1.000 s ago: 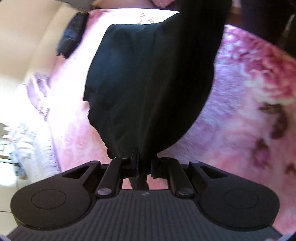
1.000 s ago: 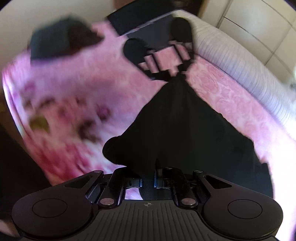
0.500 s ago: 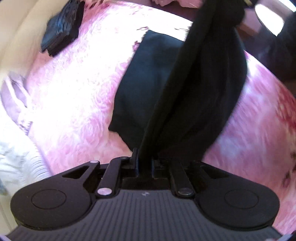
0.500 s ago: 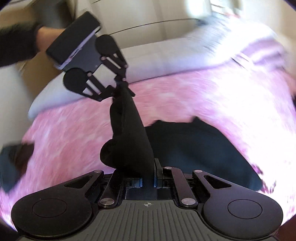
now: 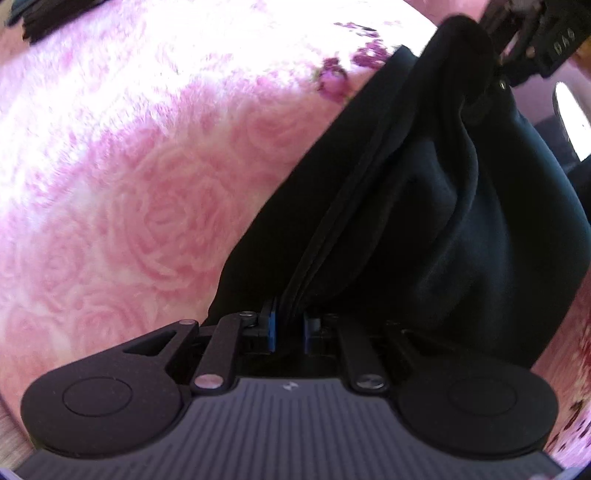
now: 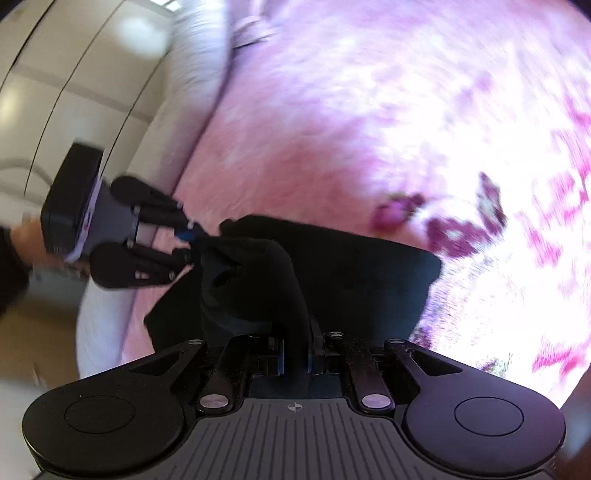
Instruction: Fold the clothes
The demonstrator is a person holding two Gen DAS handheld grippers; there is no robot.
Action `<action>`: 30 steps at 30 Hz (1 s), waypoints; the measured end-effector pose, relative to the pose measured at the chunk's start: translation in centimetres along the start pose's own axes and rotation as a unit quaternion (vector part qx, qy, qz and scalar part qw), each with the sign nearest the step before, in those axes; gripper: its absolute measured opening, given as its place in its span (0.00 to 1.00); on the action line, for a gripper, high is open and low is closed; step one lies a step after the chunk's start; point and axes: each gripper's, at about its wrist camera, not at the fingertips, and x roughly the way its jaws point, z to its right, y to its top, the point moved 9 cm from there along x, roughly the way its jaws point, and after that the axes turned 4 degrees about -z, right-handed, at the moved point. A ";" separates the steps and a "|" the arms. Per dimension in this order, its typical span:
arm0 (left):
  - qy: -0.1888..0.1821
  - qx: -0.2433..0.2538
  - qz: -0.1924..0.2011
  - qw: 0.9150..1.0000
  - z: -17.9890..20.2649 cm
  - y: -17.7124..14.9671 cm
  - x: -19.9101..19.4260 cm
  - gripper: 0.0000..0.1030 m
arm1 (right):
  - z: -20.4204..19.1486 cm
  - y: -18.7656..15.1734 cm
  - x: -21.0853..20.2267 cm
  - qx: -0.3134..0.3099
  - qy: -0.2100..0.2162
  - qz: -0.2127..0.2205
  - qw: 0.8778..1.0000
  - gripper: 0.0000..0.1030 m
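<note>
A black garment (image 5: 424, 221) lies bunched on the pink rose-patterned bedspread (image 5: 147, 184), its two near corners lifted. My left gripper (image 5: 289, 328) points straight down with several folded edges of the cloth between its blue pads; its jaws are opening, and the cloth still fills the gap. The right wrist view shows the same left gripper (image 6: 190, 243) at the garment's left corner. My right gripper (image 6: 295, 354) is shut on a thick roll of the black garment (image 6: 351, 280). That right gripper (image 5: 498, 74) appears at the top right of the left wrist view.
A pile of dark clothes (image 5: 37, 18) sits at the bedspread's far corner. White bedding (image 6: 199, 55) and pale cupboard doors (image 6: 55, 74) border the bed on the left. A person's hand (image 6: 26, 240) holds the left gripper.
Both grippers swept across the bed and came down with the garment, which hung in the air and now rests doubled over on the bedspread. The right view has rolled.
</note>
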 end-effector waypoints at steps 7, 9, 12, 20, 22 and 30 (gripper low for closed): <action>0.028 -0.093 0.064 0.993 -3.8 -2.1 -2.4 0.41 | 1.1 0.5 -0.9 0.027 -0.010 -0.002 1.000 0.28; 0.026 -0.130 0.080 0.988 -4.8 -3.9 -3.5 0.42 | 0.6 0.3 -1.6 0.025 -0.021 0.012 0.999 0.38; 0.009 -0.190 0.085 0.978 -5.5 -6.8 -3.5 0.44 | 0.1 0.6 -2.5 0.016 -0.037 0.042 0.998 0.45; -0.076 -0.279 0.131 0.948 -3.7 -5.9 -0.5 0.39 | 1.4 0.5 -2.3 0.073 -0.054 0.073 0.993 0.38; -0.088 -0.275 0.126 0.949 -3.0 -5.2 0.4 0.18 | 1.8 0.4 -2.4 0.075 -0.068 0.069 0.992 0.18; -0.076 -0.323 0.172 0.928 -4.3 -6.2 -1.7 0.08 | 2.0 0.6 -4.1 0.103 -0.057 0.092 0.989 0.07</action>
